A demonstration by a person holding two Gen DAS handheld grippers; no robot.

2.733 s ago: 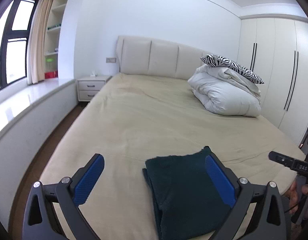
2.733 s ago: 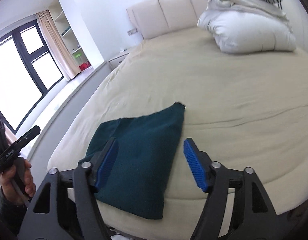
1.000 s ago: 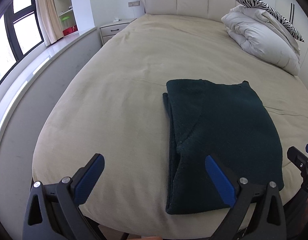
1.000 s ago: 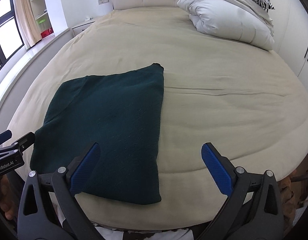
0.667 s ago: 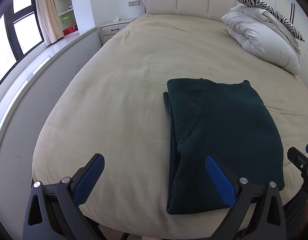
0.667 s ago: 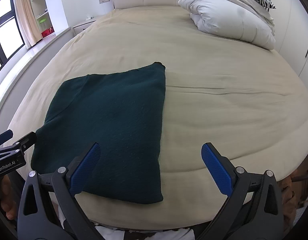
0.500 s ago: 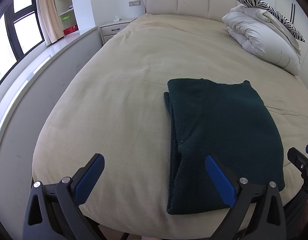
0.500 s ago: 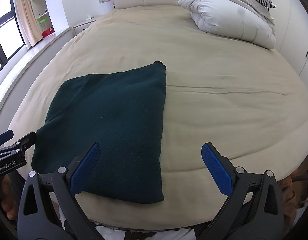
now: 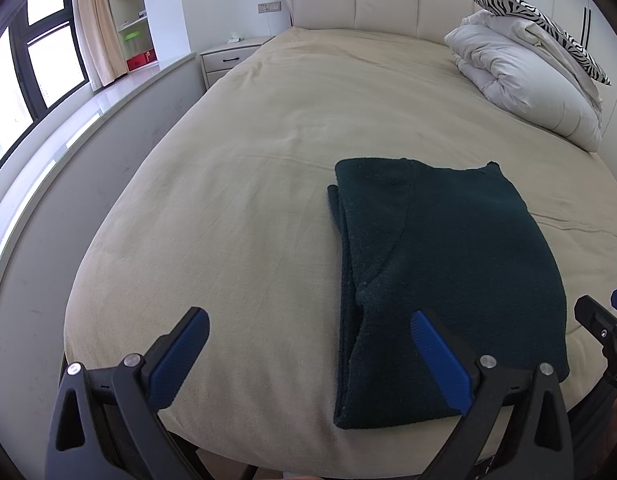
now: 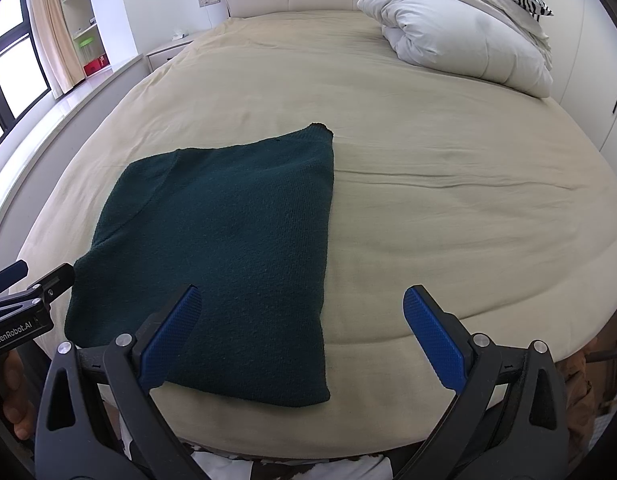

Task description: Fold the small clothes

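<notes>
A home bedroom: wide bed [image 9: 268, 152], padded headboard [image 9: 372, 4], nightstand [image 9: 228, 58], curtained window [image 9: 48, 60].

Daylight is coming through the window [image 9: 36, 60] onto a beige bed [image 9: 268, 160]; a white duvet [image 9: 524, 80] is lying by the headboard [image 9: 368, 4], beside a nightstand [image 9: 228, 56].

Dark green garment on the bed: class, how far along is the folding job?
Done: the dark green garment lies flat on the bed as a neat layered rectangle. In hand: nothing; the left claw and right claw are both open and empty. Left: possibly one more fold, since it is quite long.
</notes>
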